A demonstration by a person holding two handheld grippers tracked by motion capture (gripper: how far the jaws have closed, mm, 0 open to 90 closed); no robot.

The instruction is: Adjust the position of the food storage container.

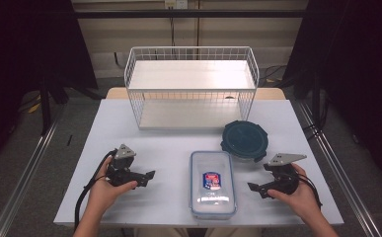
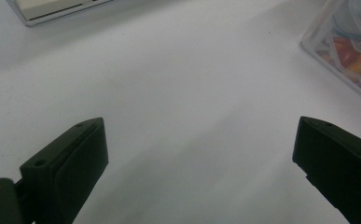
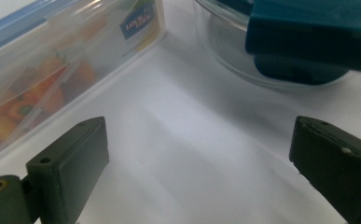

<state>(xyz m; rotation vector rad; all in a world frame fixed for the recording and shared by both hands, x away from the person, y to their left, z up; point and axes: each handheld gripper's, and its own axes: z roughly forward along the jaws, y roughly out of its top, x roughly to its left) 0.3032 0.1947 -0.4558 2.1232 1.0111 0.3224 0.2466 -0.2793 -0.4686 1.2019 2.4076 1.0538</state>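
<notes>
A: What have I got on the tabletop?

B: A white wire rack stands at the far side, with a shelf up top and a floor panel below. In front of it, toward the right, sits a round bowl with a dark teal lid. Just beside that, nearer me and a little left, lies a clear rectangular box with a blue-rimmed lid and a label on top.

A: And my tools?

B: I see the left tool resting low over the tabletop, left of the box and well apart from it. Its jaws are spread wide with bare white surface between them; in the left gripper view the box corner sits at the upper right, with something orange and red inside.

A: The right one?

B: The right tool sits just right of the box, in front of the bowl. Its jaws are also spread, gripping nothing. The right gripper view looks into the gap between the box and the bowl, where a teal lid clip hangs over the glass wall.
</notes>
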